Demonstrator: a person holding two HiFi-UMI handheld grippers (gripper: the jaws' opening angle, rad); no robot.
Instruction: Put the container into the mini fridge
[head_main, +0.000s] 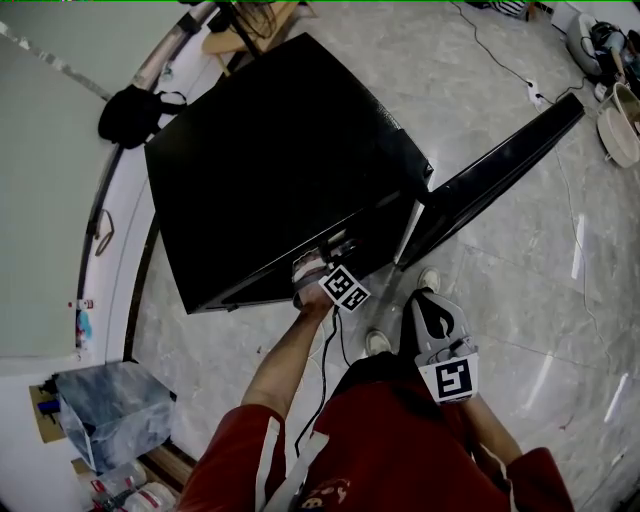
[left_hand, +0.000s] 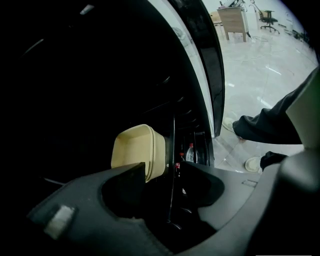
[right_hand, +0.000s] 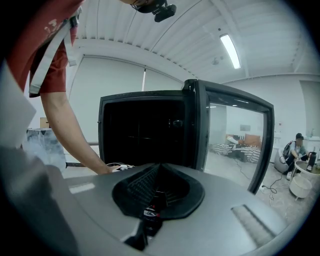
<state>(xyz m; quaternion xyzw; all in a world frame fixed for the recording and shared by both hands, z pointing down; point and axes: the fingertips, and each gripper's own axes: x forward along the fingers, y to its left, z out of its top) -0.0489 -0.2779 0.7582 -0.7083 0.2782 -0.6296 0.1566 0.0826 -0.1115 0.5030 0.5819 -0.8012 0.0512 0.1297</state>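
Left gripper (left_hand: 162, 172) released: container (left_hand: 137, 149) sits centre frame inside the mini fridge (head_main: 270, 160), apparently delivered; right gripper (right_hand: 158, 170) clenched, empty.

1. Head view: high above, aimed steeply down on the top of the mini fridge (head_main: 270, 160), its open door (head_main: 500, 165) and the floor (head_main: 500, 300); mid-range.
2. Left gripper view: rides the left gripper (left_hand: 160, 172), pointed down into the dark fridge interior; very close, container (left_hand: 137, 150) just ahead.
3. Right gripper view: rides the right gripper (right_hand: 159, 170), low, near level, set back, facing the fridge's open front.
4. Shared: fridge and door in all three; head view takes in both grippers.
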